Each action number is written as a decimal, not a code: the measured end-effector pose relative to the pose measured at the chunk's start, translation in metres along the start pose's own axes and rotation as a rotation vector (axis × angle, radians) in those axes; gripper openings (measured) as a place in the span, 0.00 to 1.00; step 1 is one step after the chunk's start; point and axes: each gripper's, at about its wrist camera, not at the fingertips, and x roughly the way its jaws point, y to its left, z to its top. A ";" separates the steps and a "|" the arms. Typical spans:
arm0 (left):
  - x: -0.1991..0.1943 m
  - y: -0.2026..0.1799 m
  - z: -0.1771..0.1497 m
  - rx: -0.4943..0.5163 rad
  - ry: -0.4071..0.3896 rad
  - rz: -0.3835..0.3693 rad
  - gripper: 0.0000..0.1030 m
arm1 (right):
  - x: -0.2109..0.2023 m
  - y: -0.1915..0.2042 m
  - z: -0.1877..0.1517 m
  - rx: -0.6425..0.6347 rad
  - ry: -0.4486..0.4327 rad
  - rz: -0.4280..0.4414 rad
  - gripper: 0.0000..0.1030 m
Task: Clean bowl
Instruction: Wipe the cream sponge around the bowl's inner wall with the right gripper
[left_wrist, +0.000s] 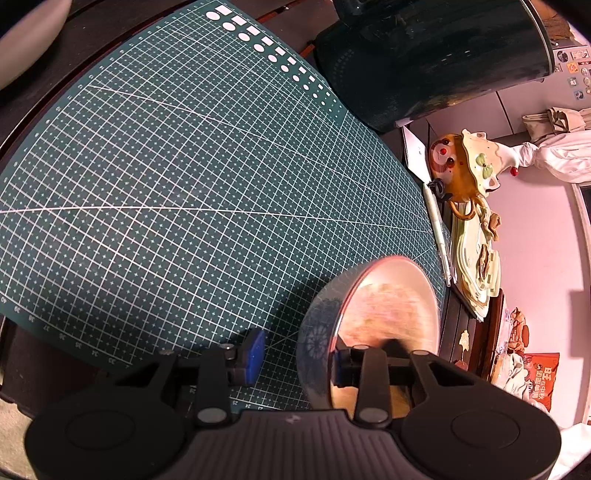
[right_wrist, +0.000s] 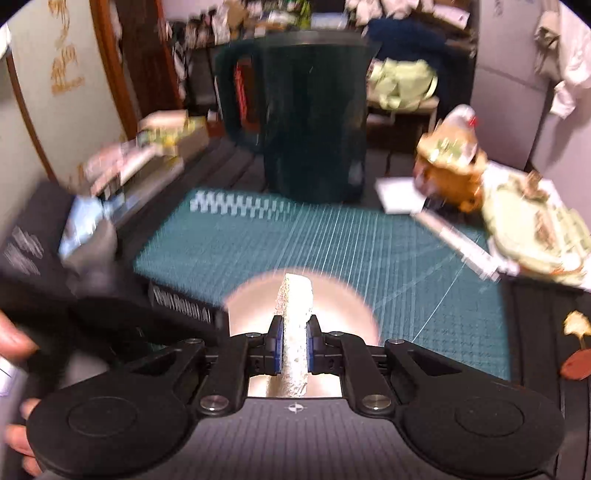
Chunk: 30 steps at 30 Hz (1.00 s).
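The bowl (left_wrist: 388, 325), shiny metal with a pinkish reflective inside, is tilting on edge above the near right corner of the green gridded cutting mat (left_wrist: 184, 184). The left gripper (left_wrist: 299, 354) is standing wide, one blue pad inside the rim and the other well clear, so no firm pinch is showing. The right gripper (right_wrist: 294, 345) is pinching a rough, pale, speckled sponge strip (right_wrist: 295, 306) in front of the bowl. The right-wrist view is blurring. Scrubbing pressure could tip the smooth bowl free and send it clattering onto the mat.
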 end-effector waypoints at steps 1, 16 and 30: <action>0.000 0.000 0.000 0.001 0.000 -0.001 0.36 | 0.006 0.002 -0.002 -0.018 0.013 -0.020 0.10; 0.000 -0.005 -0.003 0.021 -0.008 0.059 0.16 | -0.021 -0.018 0.008 0.058 -0.054 0.014 0.10; -0.011 -0.009 -0.006 0.029 -0.027 0.075 0.11 | -0.002 -0.031 0.003 0.177 0.035 0.084 0.10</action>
